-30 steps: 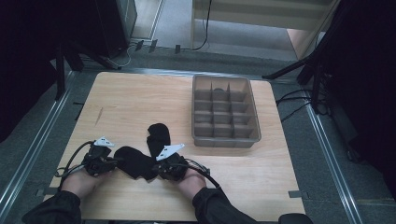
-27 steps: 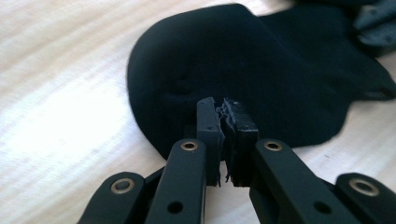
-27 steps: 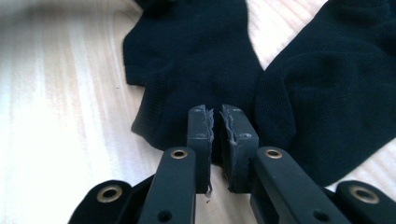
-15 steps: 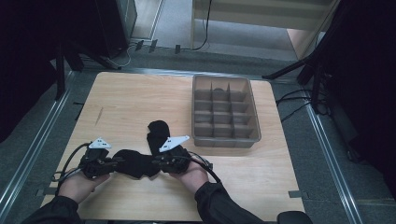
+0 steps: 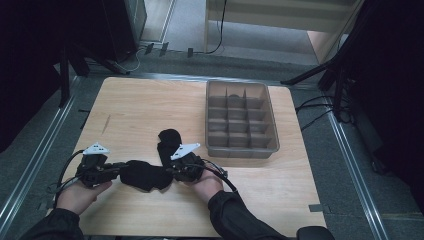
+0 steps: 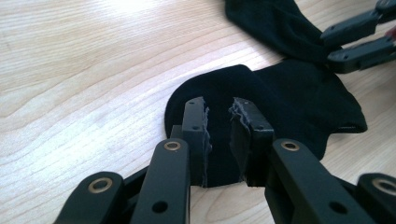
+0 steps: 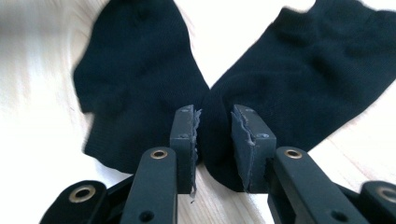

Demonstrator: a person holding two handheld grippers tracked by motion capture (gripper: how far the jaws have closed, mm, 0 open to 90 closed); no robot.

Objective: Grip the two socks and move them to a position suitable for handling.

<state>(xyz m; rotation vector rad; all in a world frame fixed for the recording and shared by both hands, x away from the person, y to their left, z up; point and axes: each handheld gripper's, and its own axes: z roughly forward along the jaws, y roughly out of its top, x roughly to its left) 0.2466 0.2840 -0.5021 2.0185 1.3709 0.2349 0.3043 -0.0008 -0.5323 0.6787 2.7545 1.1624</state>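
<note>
Black socks (image 5: pixel 145 175), pale wood-grain table (image 5: pixel 150 105), grey tray (image 5: pixel 272 125)

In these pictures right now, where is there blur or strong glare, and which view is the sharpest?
Right gripper view: the table is washed out white, and the left sock is smeared at its edges. Left gripper view: sharpest, wood grain clear, mild glare at top. High view: dim, dark surroundings, socks lack detail.

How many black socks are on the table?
2. One sock lies flat between the two tongs near the table's front edge; the other sock lies just behind it, beside the grey tray. None looks hidden.
</note>
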